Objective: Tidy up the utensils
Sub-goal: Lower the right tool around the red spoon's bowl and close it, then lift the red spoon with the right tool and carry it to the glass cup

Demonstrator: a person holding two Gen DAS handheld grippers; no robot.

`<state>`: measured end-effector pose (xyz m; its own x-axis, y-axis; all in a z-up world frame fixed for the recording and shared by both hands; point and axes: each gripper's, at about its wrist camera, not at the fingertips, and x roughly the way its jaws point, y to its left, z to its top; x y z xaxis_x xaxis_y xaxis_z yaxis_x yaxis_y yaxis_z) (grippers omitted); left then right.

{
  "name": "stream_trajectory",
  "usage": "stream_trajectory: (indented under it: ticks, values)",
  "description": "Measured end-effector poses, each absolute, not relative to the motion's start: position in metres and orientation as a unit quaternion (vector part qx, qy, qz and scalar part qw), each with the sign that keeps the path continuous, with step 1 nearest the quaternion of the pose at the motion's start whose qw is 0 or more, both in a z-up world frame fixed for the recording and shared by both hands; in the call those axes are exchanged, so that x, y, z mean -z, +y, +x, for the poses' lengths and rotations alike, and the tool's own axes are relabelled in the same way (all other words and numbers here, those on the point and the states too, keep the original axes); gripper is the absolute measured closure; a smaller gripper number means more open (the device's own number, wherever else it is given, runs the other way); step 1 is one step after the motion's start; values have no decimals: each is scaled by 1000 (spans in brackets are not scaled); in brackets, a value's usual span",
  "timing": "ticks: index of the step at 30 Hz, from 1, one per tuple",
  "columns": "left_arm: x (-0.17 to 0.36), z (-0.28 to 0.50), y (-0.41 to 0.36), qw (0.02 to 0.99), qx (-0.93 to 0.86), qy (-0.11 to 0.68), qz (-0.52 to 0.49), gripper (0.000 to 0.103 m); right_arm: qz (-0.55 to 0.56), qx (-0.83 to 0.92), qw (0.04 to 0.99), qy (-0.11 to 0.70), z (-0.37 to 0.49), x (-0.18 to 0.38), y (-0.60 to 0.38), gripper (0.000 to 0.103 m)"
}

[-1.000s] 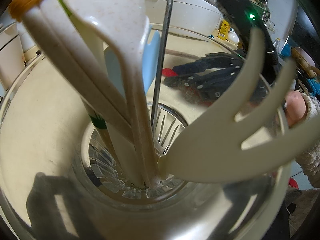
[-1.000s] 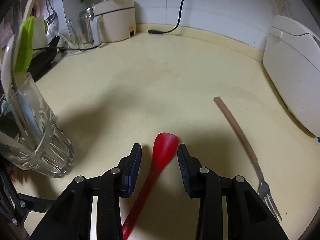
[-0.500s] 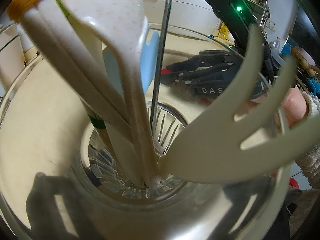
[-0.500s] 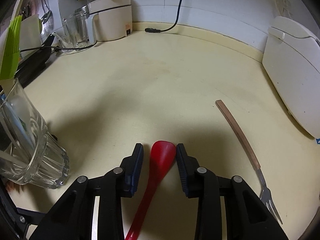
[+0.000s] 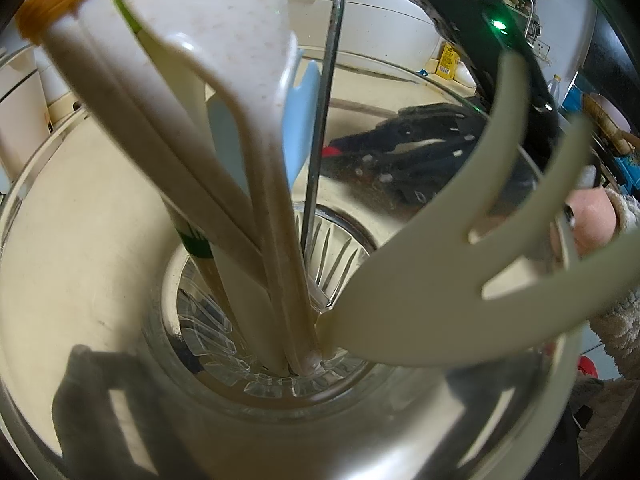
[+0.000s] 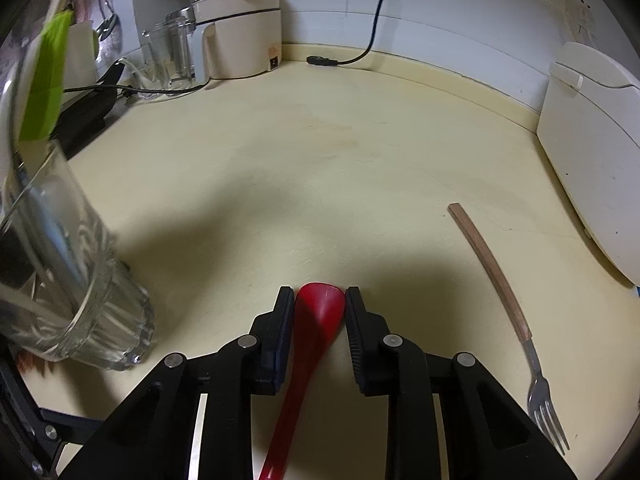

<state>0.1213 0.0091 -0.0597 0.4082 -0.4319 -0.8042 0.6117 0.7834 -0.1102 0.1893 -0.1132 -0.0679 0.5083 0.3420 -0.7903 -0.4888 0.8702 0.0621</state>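
Your right gripper (image 6: pixel 319 312) is down on the counter (image 6: pixel 320 160) with the red spoon (image 6: pixel 320 312) between its jaws, and those jaws are closing: both black pads sit tight against the edges of the spoon's bowl, so you are grasping it there. The bowl points away from you and the red handle runs back under the gripper toward the bottom of the right wrist view.

Take the glass cup (image 6: pixel 76 312) as your landmark. The red spoon lies on the counter to the right of the cup, near it but not touching. Farther right of the cup, well beyond the spoon, lies a fork with a wooden handle (image 6: pixel 504 304), tines toward you, close to the white appliance (image 6: pixel 592 168) at the counter's right end. Behind the cup, along the wall, stand a cream appliance (image 6: pixel 240 36) and a second clear container (image 6: pixel 172 56).

Inside the cup, seen from your left wrist camera, stand several cream utensils: a wide spoon (image 5: pixel 224 32), a large flat fork (image 5: pixel 460 280), a light blue piece (image 5: pixel 300 120) and a thin metal handle (image 5: pixel 324 100), all leaning out of the ribbed base of the cup (image 5: pixel 260 368).

Your left gripper's fingers are hidden by the cup close to the lens, so you cannot tell whether it is clenched or released
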Motion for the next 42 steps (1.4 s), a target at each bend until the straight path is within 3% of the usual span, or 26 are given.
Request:
stream_trajectory:
  ticks: [8,17,29,35,42]
  values:
    - [60,122,10,833,312,445,102,4,-73,-249,864,431,174,65,-115,77]
    - [60,125,15,833,314,445,101,4,13,-234,903,361,147,39,-146,77]
    - [62,125,12,833,313,444,103,4,95,-282,936,186,102,-72,-164,77]
    - [62,125,12,833,313,445,103,4,75,-323,936,121,92,-111,-131,77]
    - [62,124,12,833,313,445,103,4,51,-314,941,115,110,-110,-89,77]
